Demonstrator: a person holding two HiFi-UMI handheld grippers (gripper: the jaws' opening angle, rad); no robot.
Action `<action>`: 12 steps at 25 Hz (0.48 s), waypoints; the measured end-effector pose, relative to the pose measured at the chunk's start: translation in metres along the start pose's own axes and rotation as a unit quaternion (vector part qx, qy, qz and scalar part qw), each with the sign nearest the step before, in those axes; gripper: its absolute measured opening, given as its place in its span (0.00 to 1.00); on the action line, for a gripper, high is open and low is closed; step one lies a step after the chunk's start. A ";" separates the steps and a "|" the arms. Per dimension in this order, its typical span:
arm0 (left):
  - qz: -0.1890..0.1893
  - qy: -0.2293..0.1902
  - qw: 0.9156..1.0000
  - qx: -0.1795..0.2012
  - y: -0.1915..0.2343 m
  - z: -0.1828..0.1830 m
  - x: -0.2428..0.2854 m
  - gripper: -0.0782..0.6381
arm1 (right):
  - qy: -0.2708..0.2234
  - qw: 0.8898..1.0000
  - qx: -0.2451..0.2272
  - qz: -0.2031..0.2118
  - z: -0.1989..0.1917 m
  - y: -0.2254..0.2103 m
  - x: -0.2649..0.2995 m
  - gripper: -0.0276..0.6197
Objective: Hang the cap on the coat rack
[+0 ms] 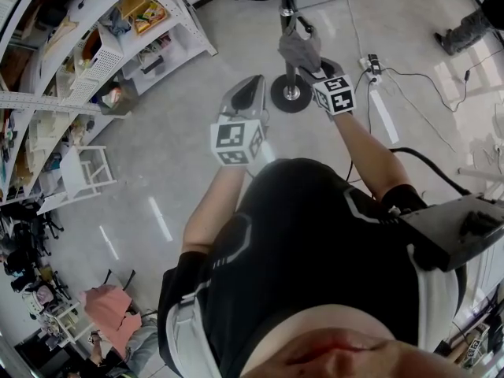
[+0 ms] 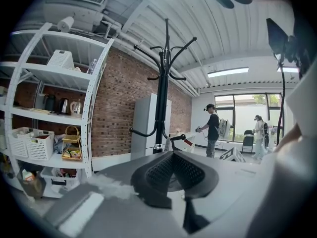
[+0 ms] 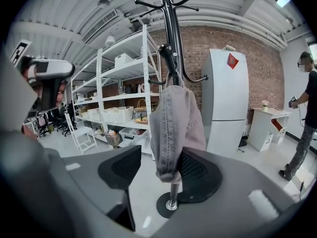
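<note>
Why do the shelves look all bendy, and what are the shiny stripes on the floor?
Left gripper view: the wide lens curves the shelf unit and darkens the corners. Head view: light glares as white streaks on the glossy floor.

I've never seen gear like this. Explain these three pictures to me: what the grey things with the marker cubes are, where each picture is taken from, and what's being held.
No robot here: a person holds a claw tool in each hand; the marker cubes are part of them. The head view looks down from a camera on the person's head. The other two views come from cameras riding on each claw, looking along its jaws. A black coat rack stands on the pale floor near white shelving. A grey cap hangs on one of its hooks. The right claw is open, its jaws either side of the cap's lower edge without gripping it. The left claw is shut and empty.
</note>
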State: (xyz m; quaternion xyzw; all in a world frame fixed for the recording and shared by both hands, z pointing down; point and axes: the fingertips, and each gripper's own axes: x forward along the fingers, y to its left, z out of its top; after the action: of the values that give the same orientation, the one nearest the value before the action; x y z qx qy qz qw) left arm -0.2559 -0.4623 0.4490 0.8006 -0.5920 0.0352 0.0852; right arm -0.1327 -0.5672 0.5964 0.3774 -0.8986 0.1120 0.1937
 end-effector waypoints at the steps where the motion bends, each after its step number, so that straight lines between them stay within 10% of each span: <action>1: -0.001 0.000 1.000 -0.001 -0.002 0.000 0.000 0.11 | -0.001 1.000 0.000 0.001 0.000 0.001 -0.003 0.42; 12: -0.027 -0.002 1.000 -0.007 -0.036 0.000 0.000 0.11 | -0.035 0.999 0.019 -0.004 0.011 0.004 -0.067 0.46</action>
State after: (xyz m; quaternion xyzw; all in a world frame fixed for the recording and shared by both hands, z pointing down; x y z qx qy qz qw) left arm -0.2214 -0.4515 0.4456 0.8158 -0.5706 0.0267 0.0905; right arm -0.0953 -0.5257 0.5569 0.3886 -0.9009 0.1149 0.1553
